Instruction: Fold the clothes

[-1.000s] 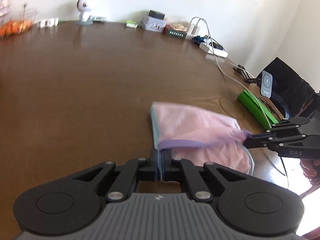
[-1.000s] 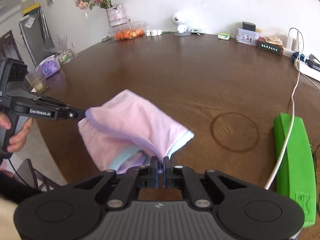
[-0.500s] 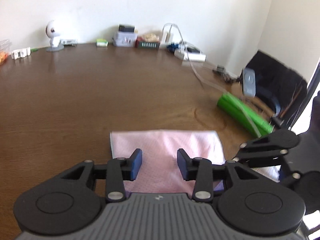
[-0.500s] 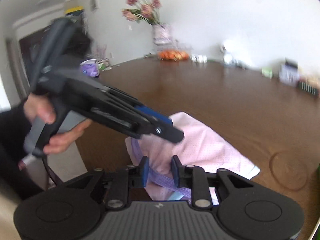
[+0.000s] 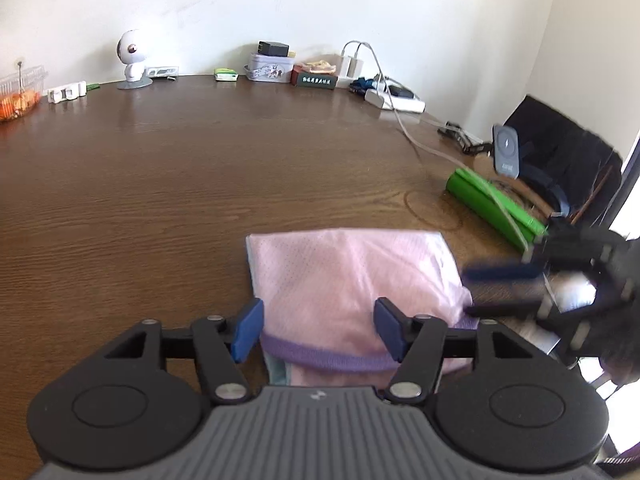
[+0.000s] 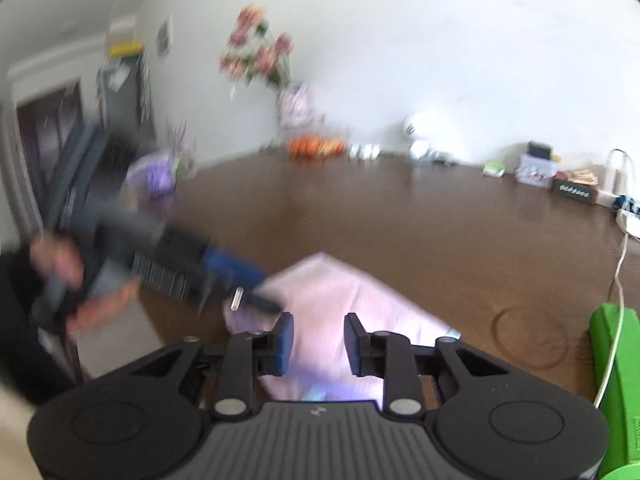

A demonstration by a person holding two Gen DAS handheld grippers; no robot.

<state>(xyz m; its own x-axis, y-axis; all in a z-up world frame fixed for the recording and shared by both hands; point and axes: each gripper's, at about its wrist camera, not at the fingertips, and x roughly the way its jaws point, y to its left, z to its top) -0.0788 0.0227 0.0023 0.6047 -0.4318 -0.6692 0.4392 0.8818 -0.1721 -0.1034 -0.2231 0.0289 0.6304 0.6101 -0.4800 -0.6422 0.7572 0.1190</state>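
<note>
While folded pink garment [image 5: 352, 276] lies flat on tabletop [image 5: 160, 184], left tongs [image 5: 318, 330] and right tongs [image 6: 318, 344], jaws just opening, grip nothing.

Large round dark-brown wooden table [image 5: 168, 184], glossy, with a faint ring mark [image 5: 434, 210] in the grain. Plain white wall [image 5: 320, 12] behind the table's far edge; along that edge a white figurine [image 5: 131, 60], small boxes [image 5: 267, 66], a power strip [image 5: 394, 98] with cables. Black chair [image 5: 568, 152] off the table's right side, bright daylight beyond it. Left of the table, blurred: pink flowers in a vase [image 6: 294, 104], a dark doorway [image 6: 48, 128].
</note>
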